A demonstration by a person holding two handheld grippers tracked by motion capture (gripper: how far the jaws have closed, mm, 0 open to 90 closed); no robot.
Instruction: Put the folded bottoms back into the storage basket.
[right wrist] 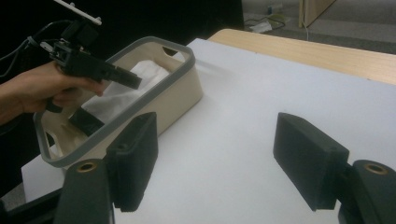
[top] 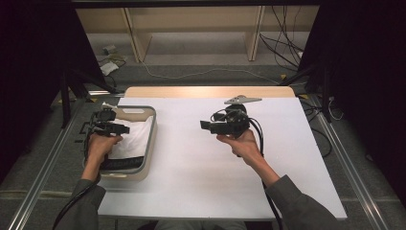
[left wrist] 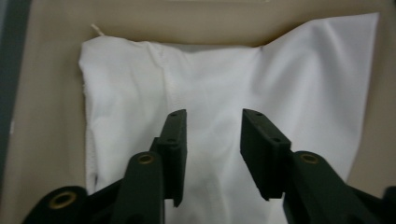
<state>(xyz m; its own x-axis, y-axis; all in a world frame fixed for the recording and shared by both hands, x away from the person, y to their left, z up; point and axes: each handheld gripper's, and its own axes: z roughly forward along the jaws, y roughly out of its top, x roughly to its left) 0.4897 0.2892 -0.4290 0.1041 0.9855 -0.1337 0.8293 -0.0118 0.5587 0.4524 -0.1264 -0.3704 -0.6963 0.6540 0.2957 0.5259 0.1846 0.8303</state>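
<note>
White cloth (top: pixel 136 139) is lying folded inside the beige bin (top: pixel 152 143), which is sitting at the left edge of the table (top: pixel 201 163) in the high view. The left hand-held gripper (top: pixel 125 129) is hovering over the bin with its tip above the cloth, while the right hand-held gripper (top: pixel 203 125) is waiting over bare table near the middle, pointing toward the bin and well apart from it. A dark item (top: pixel 122 164) is lying at the near end of the bin, beside the cloth; what it is cannot be told. Cables and a wooden frame are sitting on the floor beyond the table, clear of the work.

Looking along the left hand-held gripper (left wrist: pixel 212 140), its jaws are standing apart with the cloth (left wrist: pixel 224 84) directly beneath and nothing between them. For a good pick, I judge it should be descending straight down so both pads bite a fold near the cloth's middle, not the hem, keeping away from the bin wall (left wrist: pixel 46 116) at the left.

Seen from the right hand-held gripper (right wrist: pixel 215 154), its jaws are spread wide and holding nothing. The bin's grey rim (right wrist: pixel 140 100) is the likeliest obstruction; the cloth (right wrist: pixel 126 88) may be snagging on it when lifted, so lifting high before moving sideways seems wise. The left hand (right wrist: pixel 32 88) and left gripper are reaching in over the near rim.
</note>
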